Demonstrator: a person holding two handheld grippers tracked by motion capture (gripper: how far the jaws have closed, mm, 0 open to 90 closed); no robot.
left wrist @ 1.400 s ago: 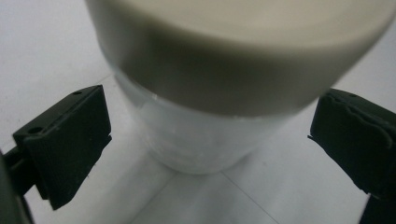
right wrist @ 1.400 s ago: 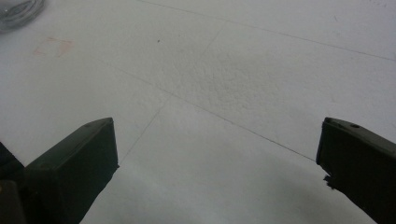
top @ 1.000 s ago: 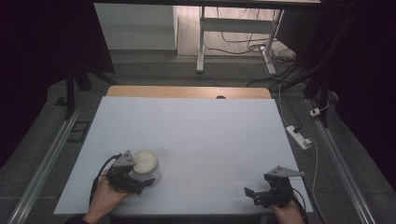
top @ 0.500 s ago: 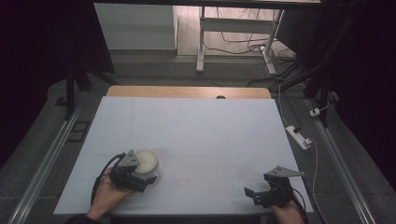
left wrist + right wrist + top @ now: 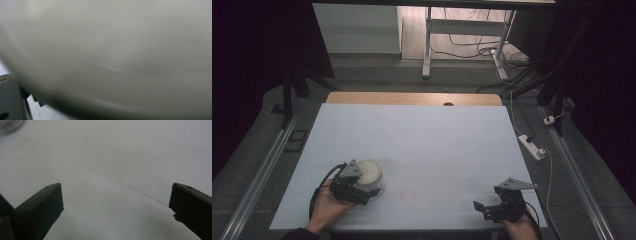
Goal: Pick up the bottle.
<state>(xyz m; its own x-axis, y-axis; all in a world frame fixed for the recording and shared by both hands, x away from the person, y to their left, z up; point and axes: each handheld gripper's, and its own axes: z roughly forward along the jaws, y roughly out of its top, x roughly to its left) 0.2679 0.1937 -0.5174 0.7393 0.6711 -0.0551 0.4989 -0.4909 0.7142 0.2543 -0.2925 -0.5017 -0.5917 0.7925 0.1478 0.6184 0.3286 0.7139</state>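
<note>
A white bowl (image 5: 370, 172) stands on the white table (image 5: 422, 145) near its front left corner. My left gripper (image 5: 364, 189) is against the bowl's near side, held by a hand, and appears shut on its rim. In the left gripper view the bowl's pale wall (image 5: 112, 55) is blurred and very close, with a bit of jaw at the bottom left. My right gripper (image 5: 484, 209) rests at the front right corner, jaws wide apart (image 5: 116, 202) over bare table. The bowl's edge (image 5: 8, 124) shows at the far top left of the right gripper view.
A faint red square mark (image 5: 405, 196) lies on the table between the two grippers. A wooden strip (image 5: 412, 98) runs along the table's far edge. A power strip (image 5: 532, 146) lies on the floor to the right, and metal rails flank the table.
The left gripper and the bowl have shifted slightly up and to the right together. The right gripper has stayed where it was.
</note>
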